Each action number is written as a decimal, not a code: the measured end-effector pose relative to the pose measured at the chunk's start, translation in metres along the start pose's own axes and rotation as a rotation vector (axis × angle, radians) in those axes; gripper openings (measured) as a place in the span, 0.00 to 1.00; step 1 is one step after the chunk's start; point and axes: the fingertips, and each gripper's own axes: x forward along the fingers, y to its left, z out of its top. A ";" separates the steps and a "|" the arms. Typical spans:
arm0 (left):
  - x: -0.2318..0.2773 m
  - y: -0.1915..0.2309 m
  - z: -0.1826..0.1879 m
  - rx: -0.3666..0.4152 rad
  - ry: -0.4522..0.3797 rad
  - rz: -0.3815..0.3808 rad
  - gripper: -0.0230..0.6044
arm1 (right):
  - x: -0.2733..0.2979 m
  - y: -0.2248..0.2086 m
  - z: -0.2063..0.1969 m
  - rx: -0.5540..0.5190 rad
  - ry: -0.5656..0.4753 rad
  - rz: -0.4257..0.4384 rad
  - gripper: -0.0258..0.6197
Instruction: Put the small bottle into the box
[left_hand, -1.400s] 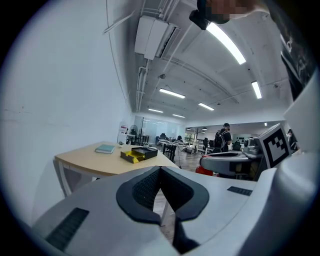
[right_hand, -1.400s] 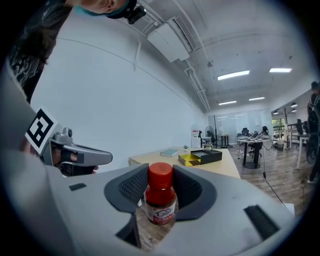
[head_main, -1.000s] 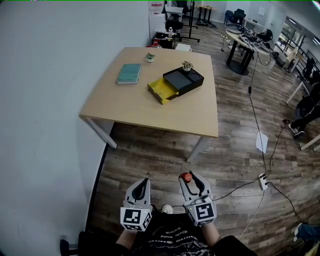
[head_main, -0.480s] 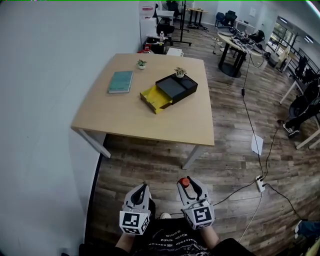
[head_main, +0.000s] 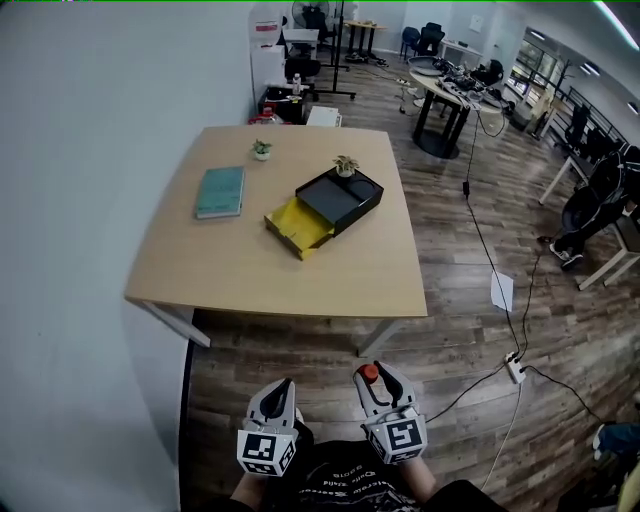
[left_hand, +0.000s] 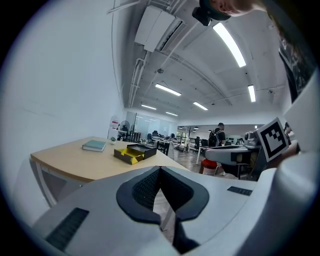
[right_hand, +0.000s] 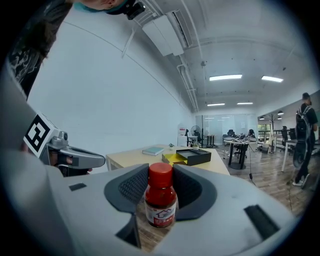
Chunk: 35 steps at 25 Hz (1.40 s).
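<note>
Fingers of R gripper are clamped on the small bottle, which has a red cap, red contents and a white label. It stands upright btw the pads, cap about level w/ the fingertips. L gripper: its fingers are closed tip to tip, nothing btw them. In head view both grippers hang at 6 o'clock, close to the person's body and side by side over the wood floor, w/ the bottle's cap showing at the R fingertips. Desk lies well apart from them, toward 11–12 o'clock, w/ a white wall along its 9 o'clock side. On it the black box sits at approx 1 o'clock of desk centre, set at an angle, w/ its yellow drawer pulled out toward 7 o'clock. Teal book lies flat at 9 o'clock of the box, apart from it. One small potted plant stands just beside the box's 12 o'clock edge. A second plant stands near the desk's far edge, at 1 o'clock of the book. On the floor, a white paper sheet lies at 3 o'clock of the desk, and a power strip w/ cables lies at 2 o'clock of R gripper. Bottle is well apart from the box, not in it.
</note>
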 end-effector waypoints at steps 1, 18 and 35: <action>0.006 0.008 0.001 0.002 0.000 -0.004 0.04 | 0.008 0.000 0.000 -0.001 0.000 -0.008 0.28; 0.071 0.119 0.027 0.032 0.008 -0.060 0.04 | 0.123 0.041 0.010 -0.003 0.028 -0.007 0.28; 0.185 0.180 0.040 -0.024 0.019 0.091 0.04 | 0.267 -0.029 0.015 0.002 0.041 0.106 0.28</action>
